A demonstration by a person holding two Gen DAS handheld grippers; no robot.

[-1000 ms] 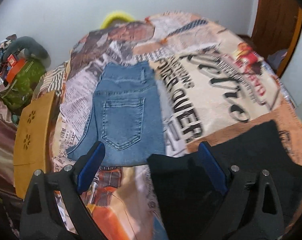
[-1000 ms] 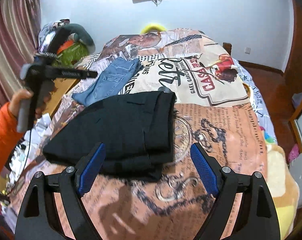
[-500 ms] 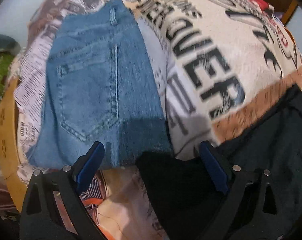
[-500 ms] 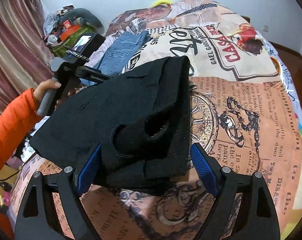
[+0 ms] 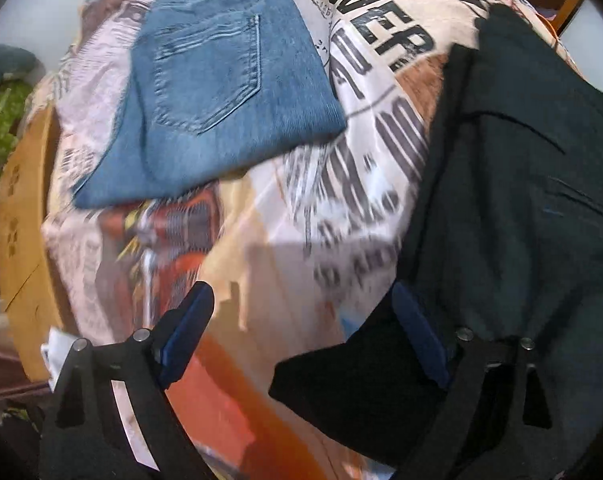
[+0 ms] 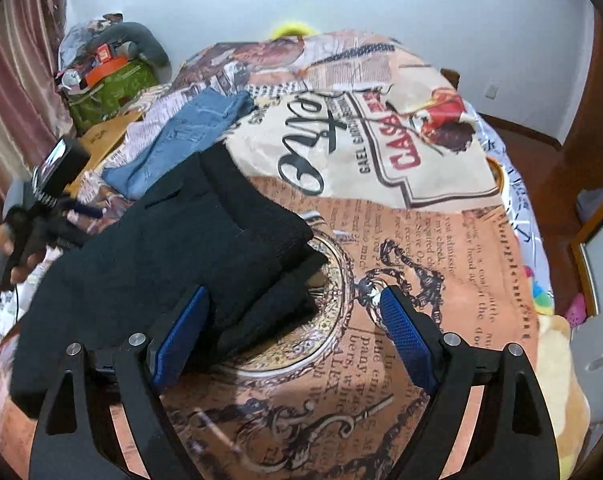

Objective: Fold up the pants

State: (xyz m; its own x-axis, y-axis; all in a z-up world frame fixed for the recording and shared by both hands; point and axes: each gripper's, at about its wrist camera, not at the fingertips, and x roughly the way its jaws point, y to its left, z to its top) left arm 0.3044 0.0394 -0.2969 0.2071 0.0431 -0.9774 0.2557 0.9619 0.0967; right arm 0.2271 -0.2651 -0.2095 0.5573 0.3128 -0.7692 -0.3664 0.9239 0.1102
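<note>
Left claw [image 5: 301, 340]: my jaws stand wide apart but are easing inward; a dark corner of the black pants [image 5: 521, 160] lies by the right-hand finger, not pinched between the pads that I can see.
Left claw, change: a second ago it looked out across the bed at the wall; now it has tipped steeply down and dropped close over the bedspread [image 5: 269, 240], at the near-left corner of the black pants. The view is smeared with motion.
Right claw [image 6: 293, 336]: jaws wide apart, nothing clamped. The folded edge of the black pants [image 6: 173, 248] lies across the left finger's front, bare bedspread between the tips.
Right claw, change: it has crept slightly nearer and lower than a second ago, opening unchanged.
Black pants: lying on the bed in front of me, folded over at least once, a thick stacked end pointing toward the right claw. Half a second ago that end showed a puffed-up tube of leg; now it lies flatter.
Blue jeans [image 5: 221, 88]: already folded, pocket up, just beyond the black pants toward the wall; they have not shifted.
Meaning for the task: I judge a fold has just been laid down and both claws have let go; my left is dropping in for a fresh hold on the near corner.
Risk: grabbing only the top layer would drag the stack apart.
</note>
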